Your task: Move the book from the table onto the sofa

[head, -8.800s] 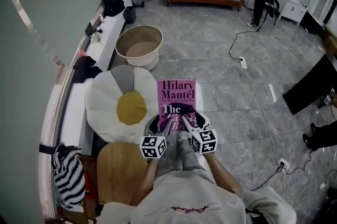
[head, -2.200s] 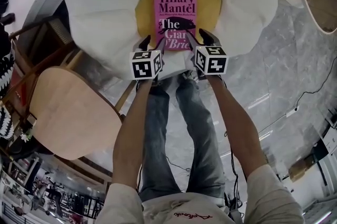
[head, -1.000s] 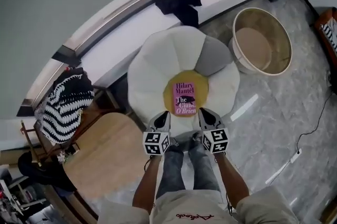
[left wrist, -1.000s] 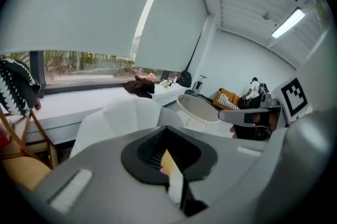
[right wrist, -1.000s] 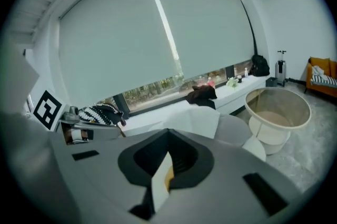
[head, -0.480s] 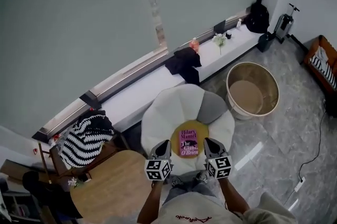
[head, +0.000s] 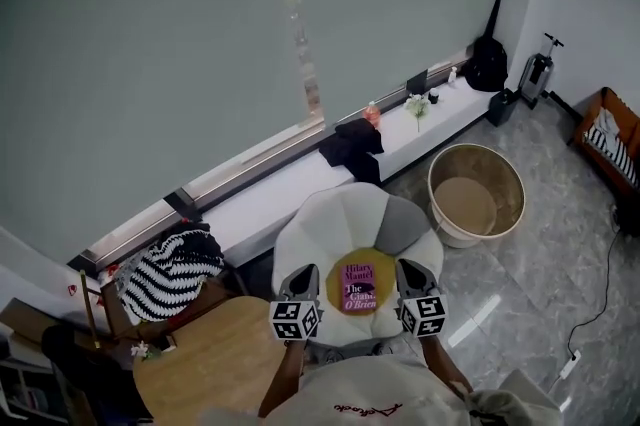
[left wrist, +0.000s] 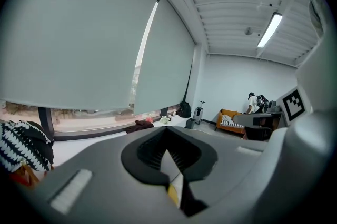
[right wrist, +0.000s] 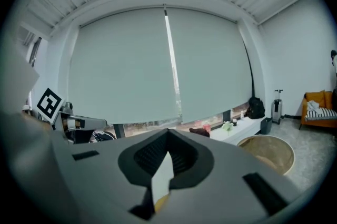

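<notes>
The pink book [head: 360, 286] lies flat on the yellow centre of a white flower-shaped cushion seat [head: 330, 224]. My left gripper [head: 300, 282] hangs over the seat's near left edge, just left of the book and apart from it. On the other side, my right gripper [head: 412, 274] is level with the left one and also clear of the book. Both are shut with nothing in them. In the left gripper view the left gripper [left wrist: 168, 136] has its jaws pressed together, and the right gripper [right wrist: 167, 146] shows the same in its own view. Both point towards the window blinds.
A round wooden table [head: 205, 364] stands at the lower left beside a striped bag [head: 170, 269]. A beige tub [head: 475, 194] sits right of the seat. Behind runs a white window ledge [head: 290, 194] with dark clothing [head: 350, 142]. An orange sofa [head: 605, 134] is at the far right.
Both grippers have risen well above the seat, still shut and empty. The view has pulled back and up. The book stays on the cushion's yellow centre.
</notes>
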A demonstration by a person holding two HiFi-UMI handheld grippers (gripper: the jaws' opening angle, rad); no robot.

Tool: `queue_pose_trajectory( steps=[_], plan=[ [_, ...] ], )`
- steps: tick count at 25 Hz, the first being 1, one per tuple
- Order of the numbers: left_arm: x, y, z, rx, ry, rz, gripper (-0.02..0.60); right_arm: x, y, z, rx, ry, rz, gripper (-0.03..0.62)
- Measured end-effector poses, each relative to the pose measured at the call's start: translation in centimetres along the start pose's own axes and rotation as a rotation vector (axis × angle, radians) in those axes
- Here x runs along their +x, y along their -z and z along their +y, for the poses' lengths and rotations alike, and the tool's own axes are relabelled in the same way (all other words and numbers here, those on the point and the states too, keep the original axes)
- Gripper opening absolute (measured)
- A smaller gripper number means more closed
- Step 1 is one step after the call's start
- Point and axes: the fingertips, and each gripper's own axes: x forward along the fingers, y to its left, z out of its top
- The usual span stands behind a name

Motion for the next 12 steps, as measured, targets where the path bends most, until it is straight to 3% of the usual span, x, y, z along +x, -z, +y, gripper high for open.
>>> queue_pose_trajectory(
  steps=[12],
  plan=[
    [-0.3, -1.9, 0.2, -0.001, -0.015, -0.045, 0.009, -0.1, -1.6, -0.2, -0.007, 0.007, -0.041, 0.006]
  ],
)
